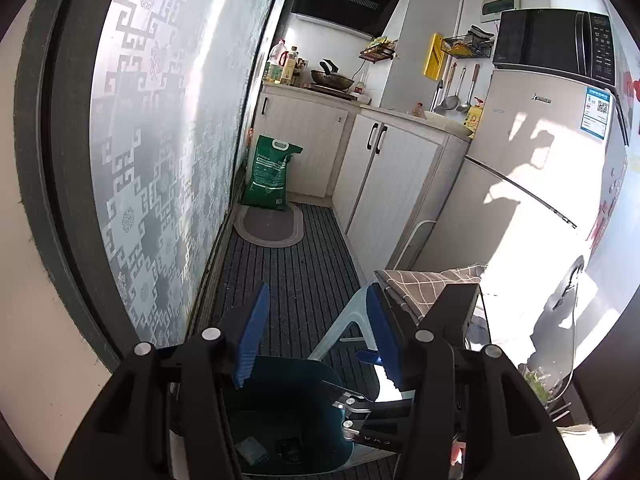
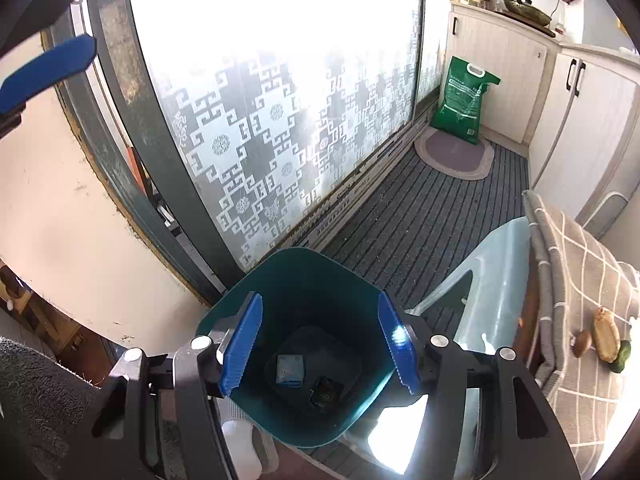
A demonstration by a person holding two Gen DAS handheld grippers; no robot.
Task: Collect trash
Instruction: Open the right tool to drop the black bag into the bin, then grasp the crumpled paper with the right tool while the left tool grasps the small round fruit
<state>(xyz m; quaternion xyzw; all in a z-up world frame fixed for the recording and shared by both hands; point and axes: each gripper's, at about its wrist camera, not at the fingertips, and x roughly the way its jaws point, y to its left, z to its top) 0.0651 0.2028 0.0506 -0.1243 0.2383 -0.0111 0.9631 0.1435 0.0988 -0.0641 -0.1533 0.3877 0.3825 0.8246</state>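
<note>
Two scraps [image 2: 308,380] already lie in the bin [image 2: 304,280], both grippers [image 2: 320,344] [image 1: 316,336] above it gape empty, and what trash remains I cannot tell.

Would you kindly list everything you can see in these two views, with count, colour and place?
bin: one, teal, on the floor under the right gripper
trash pieces: two, one pale blue, one dark, on the bin's bottom
rice bag: one, green, standing against the far cabinet
mat: one, grey oval, in front of the bag
stool: one, pale blue, right of the bin
checked cloth: one, grey-brown, at right, with small food items lying on it
fridge: one, white, right side
microwave: one, black, on the fridge
wok: one, dark, on the far counter
left gripper: blue pads, open, empty
right gripper: blue pads, open, empty, above the bin
</note>
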